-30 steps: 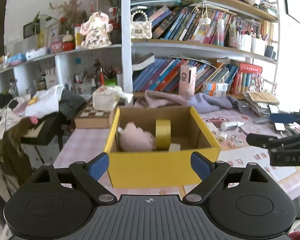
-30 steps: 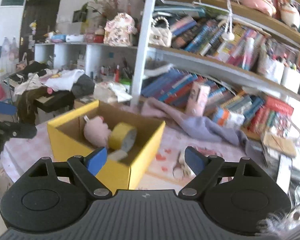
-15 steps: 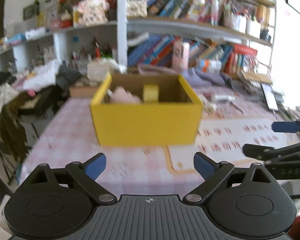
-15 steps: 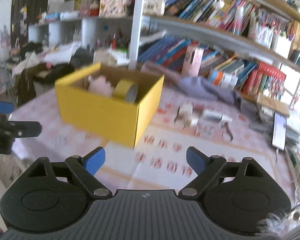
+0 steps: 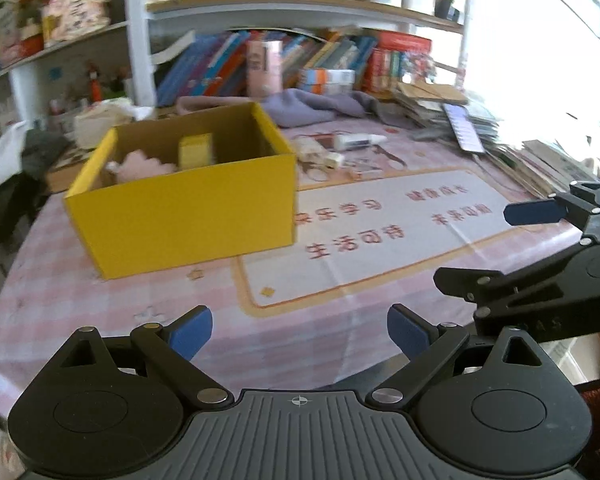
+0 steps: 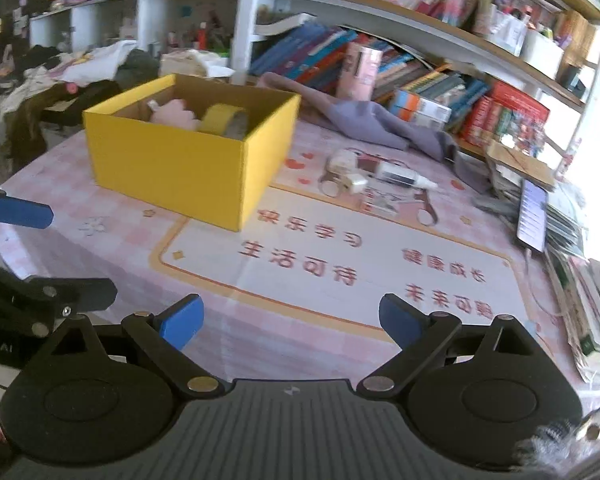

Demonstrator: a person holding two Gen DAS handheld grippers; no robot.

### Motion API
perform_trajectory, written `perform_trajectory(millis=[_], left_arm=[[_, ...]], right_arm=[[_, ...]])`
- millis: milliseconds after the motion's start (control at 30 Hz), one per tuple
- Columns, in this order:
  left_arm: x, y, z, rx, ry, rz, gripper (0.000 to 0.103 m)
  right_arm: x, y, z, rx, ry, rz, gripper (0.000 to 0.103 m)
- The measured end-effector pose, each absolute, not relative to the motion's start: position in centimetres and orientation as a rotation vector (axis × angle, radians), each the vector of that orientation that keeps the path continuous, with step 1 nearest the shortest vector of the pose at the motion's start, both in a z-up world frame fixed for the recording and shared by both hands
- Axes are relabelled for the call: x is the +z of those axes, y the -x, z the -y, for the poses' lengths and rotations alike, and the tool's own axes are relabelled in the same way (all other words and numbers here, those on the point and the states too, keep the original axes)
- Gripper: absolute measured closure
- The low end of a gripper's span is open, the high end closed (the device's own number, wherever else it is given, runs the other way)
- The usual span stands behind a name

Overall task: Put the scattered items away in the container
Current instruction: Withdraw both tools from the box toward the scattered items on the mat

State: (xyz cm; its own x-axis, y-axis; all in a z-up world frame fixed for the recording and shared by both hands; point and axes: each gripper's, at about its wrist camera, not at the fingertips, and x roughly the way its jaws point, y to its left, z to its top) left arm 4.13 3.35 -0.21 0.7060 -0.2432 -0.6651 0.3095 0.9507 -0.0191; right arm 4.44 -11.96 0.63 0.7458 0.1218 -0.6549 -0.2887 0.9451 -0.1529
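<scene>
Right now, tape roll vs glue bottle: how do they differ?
The yellow tape roll sits inside the yellow box; the glue bottle lies out on the tablecloth to the right of the box.
The tape roll stands on edge, leaning; the glue bottle lies flat on its side.
The tape roll is a yellow ring; the glue bottle is a white tube with a pointed nozzle.
Neither is held: both grippers are open and empty.
</scene>
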Motion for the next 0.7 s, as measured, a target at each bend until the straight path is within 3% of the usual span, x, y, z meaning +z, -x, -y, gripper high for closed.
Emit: perform_trajectory(millis=[700], left_arm=[[0.0, -8.1, 4.2, -0.54, -0.19, -0.692, 0.007]], right_arm=[[1.1, -5.7, 18.6, 0.035, 0.209, -0.686, 0.009]])
